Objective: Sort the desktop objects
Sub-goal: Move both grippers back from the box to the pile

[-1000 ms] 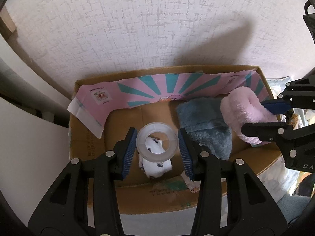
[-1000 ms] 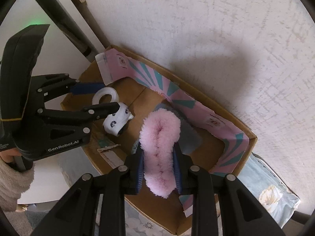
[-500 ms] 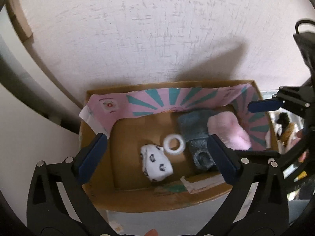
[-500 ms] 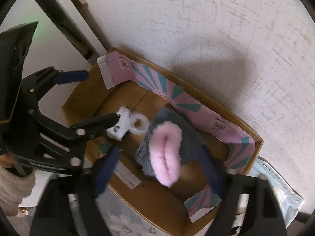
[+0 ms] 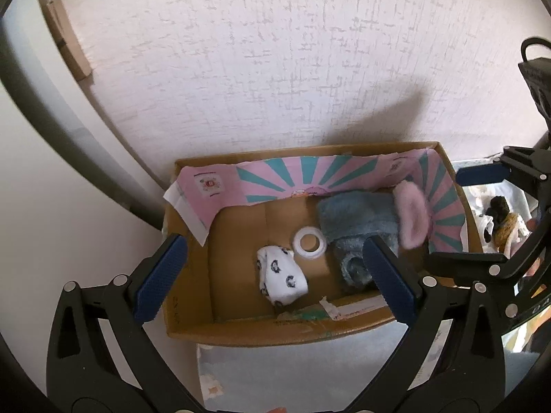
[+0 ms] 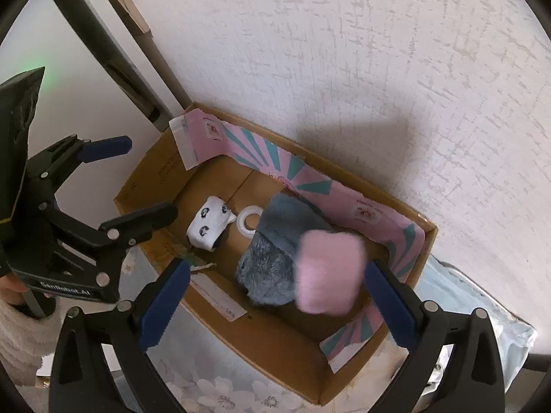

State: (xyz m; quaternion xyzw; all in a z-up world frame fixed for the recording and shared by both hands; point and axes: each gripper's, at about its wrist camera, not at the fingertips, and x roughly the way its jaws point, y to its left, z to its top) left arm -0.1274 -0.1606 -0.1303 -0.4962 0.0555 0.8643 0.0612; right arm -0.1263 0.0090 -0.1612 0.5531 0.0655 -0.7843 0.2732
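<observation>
An open cardboard box with a pink and teal liner stands against the wall. Inside lie a clear tape roll, a white patterned sock, a blue-grey fluffy cloth and a pink fluffy item, blurred on the cloth. My left gripper is open and empty above the box's near side. My right gripper is open and empty above the box's right part.
A textured white wall rises behind the box. A floral cloth covers the surface in front. Small toys lie right of the box. A dark pole and white panel stand at left.
My left gripper opened and let the tape roll fall into the box; my right gripper opened and dropped the pink item onto the blue cloth. Both grippers pulled back and up.
</observation>
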